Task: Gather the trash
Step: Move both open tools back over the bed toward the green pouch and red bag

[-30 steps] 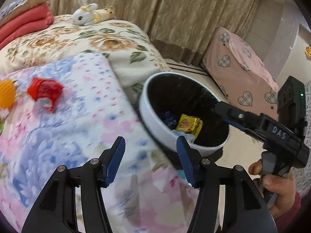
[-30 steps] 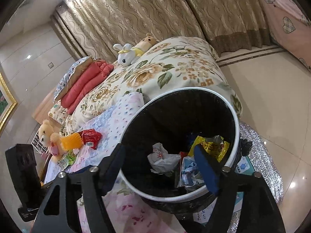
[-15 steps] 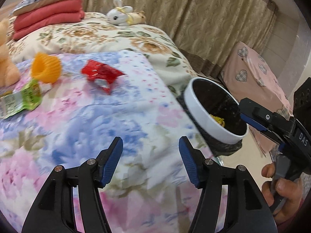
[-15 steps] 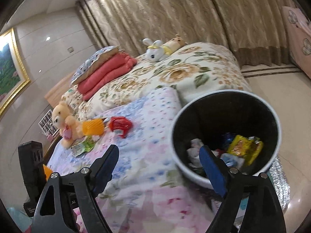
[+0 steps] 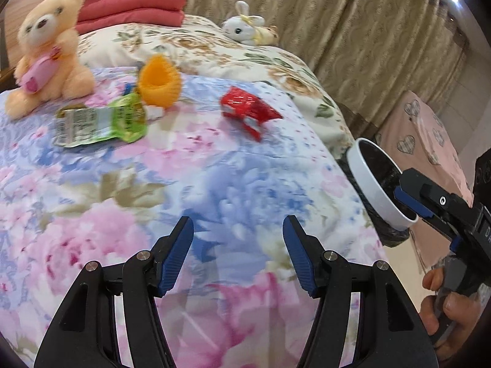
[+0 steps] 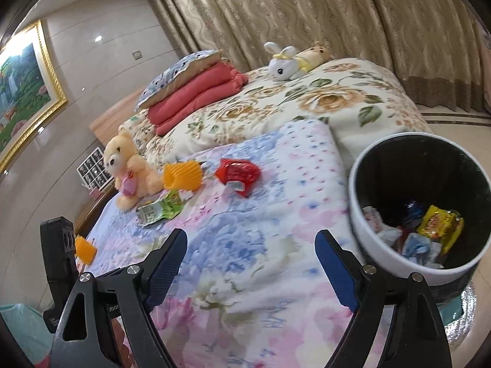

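The left tongs [image 5: 237, 236] hang over the flowered quilt [image 5: 214, 184] on the bed, jaws parted about halfway with nothing between them; they have just been opening a little further. The blue pads [image 5: 176, 254] touch neither the cloth nor any wrapper. The right tongs [image 6: 251, 251] stand spread wide and released, also empty, having just been opening; the right pad [image 6: 334, 273] shows just in front of the white rim of the bin [image 6: 368, 245], whether touching I cannot tell.

The trash lies on the quilt beyond both tongs: a red wrapper [image 5: 248, 112] near the middle, a green packet [image 5: 101, 121] to its left, just in front of an orange ribbed cup [image 5: 159, 81]. A teddy bear [image 5: 46, 49] sits beside them. Crumpled paper and a yellow packet [image 6: 442, 224] lie inside the bin, which stands at the bed's edge.
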### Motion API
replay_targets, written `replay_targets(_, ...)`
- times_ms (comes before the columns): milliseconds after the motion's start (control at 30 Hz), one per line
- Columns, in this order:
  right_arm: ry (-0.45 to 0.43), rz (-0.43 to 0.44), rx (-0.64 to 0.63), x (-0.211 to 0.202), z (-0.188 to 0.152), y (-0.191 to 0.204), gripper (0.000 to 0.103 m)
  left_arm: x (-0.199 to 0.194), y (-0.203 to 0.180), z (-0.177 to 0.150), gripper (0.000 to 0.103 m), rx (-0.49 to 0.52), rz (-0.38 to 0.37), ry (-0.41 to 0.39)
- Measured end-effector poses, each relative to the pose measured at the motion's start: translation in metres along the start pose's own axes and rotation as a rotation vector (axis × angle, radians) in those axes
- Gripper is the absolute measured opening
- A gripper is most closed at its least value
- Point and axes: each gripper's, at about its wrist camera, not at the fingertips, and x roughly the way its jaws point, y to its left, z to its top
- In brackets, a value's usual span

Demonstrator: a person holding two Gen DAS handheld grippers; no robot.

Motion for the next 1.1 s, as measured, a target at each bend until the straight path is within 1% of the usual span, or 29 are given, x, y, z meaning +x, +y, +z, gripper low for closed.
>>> replay_targets(200, 0.034, 0.018, -0.021, 0.018, -0.009, 0.017, 0.087, -0.003, 0.024, -0.001, 0.061, -0.042, 0.029, -0.005)
replay_targets(467, 0.075, 0.035, -0.033, 0.044, -0.014, 0.028, 0.087, -0.006, 0.053, -0.002, 0.062, -0.079, 0.069, -0.007)
replay_targets(633, 0.095, 0.041, -0.046, 0.060, -0.013, 0.032, 0.087, -0.006, 0.068, 0.002, 0.064, -0.094, 0.096, -0.008)
replay_targets(833, 0.107, 0.046, -0.058, 0.076, -0.008, 0.035, 0.087, -0.004, 0.090, 0.013, 0.067, -0.100, 0.135, -0.008)
replay_targets(967, 0.115, 0.046, -0.066, 0.088, -0.002, 0.035, 0.087, -0.002, 0.107, 0.025, 0.071, -0.108, 0.161, -0.012)
replay_targets(1100, 0.112, 0.035, -0.069, 0.100, 0.009, 0.032, 0.087, 0.002, 0.124, 0.038, 0.075, -0.130, 0.163, -0.008)
